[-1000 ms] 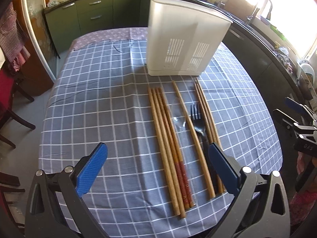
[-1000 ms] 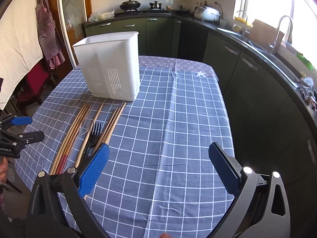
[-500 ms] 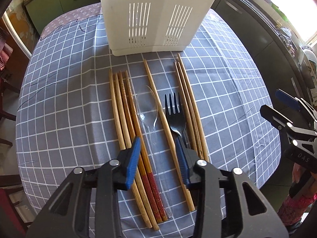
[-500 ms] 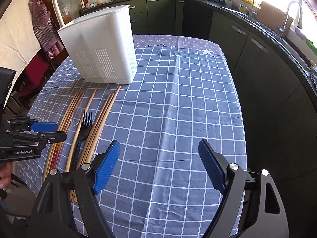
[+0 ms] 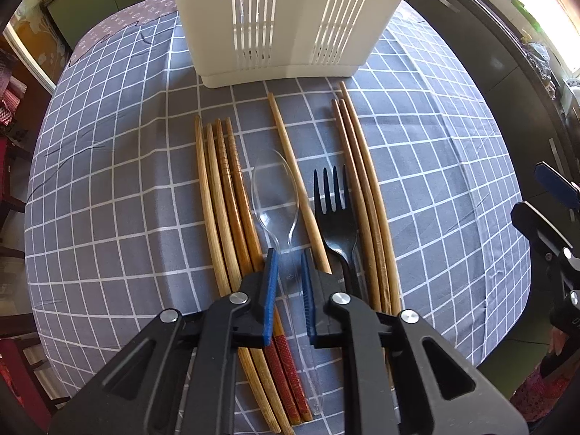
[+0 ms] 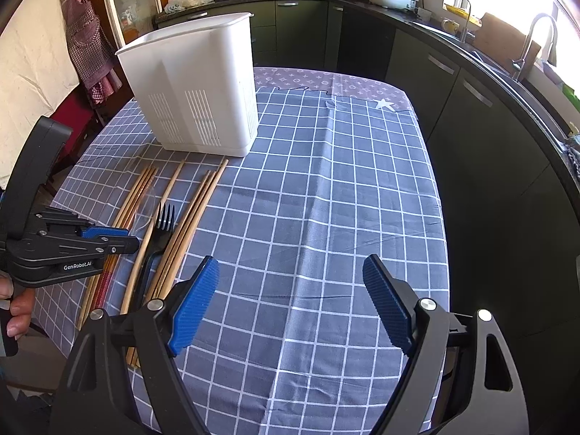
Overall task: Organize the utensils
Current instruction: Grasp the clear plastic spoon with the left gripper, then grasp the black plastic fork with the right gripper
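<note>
A clear plastic spoon (image 5: 275,195) lies on the checked cloth between wooden chopsticks (image 5: 224,199) and a black fork (image 5: 335,217). My left gripper (image 5: 288,257) points steeply down, and its blue pads are shut on the spoon's handle, which still rests on the table. A single chopstick (image 5: 290,159) runs beside the spoon bowl, and more chopsticks (image 5: 359,181) lie right of the fork. The white slotted utensil holder (image 5: 290,18) stands upright behind them. My right gripper (image 6: 290,290) hangs open over bare cloth with nothing between its fingers.
The table (image 6: 326,181) wears a blue-grey checked cloth. Dark kitchen cabinets (image 6: 453,108) and a sink counter run along the right. A red chair (image 5: 11,152) stands at the left. A hand (image 6: 18,308) holds the left gripper's handle.
My left gripper came down and forward over the utensils and went from wide open to shut around the spoon handle. The right gripper's fingers narrowed a little and it barely moved.
</note>
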